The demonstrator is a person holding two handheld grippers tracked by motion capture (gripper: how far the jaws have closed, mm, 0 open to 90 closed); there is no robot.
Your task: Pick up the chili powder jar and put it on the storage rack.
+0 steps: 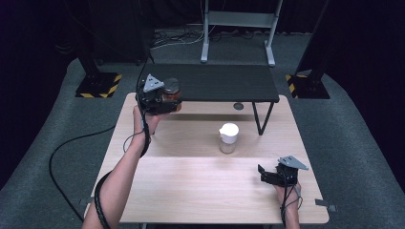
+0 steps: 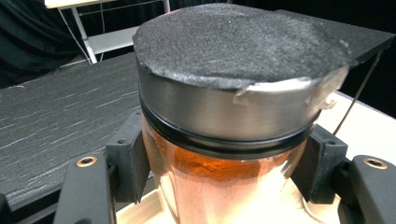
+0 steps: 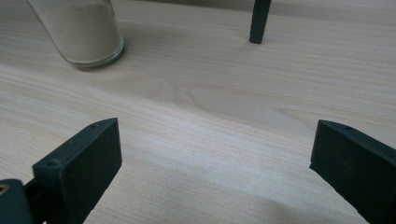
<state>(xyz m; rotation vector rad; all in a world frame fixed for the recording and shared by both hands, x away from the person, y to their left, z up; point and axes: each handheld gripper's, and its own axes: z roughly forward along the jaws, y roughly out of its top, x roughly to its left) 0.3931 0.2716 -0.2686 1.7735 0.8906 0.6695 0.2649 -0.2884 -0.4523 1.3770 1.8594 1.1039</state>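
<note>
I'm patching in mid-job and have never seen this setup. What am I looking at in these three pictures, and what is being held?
No robot arm here: a person holds a pair of hand-held tongs in each hand at a wooden table. The high view looks down from above the person's side. The other two pictures come from cameras riding on the tongs, looking along their black jaws.

The left tongs are shut on a glass jar with orange-brown contents and a dark lid, held up near a low black shelf at the table's far side. The right tongs rest open near the table's right front, holding nothing.

A second jar with a white lid, holding pale powder, stands mid-table.
</note>
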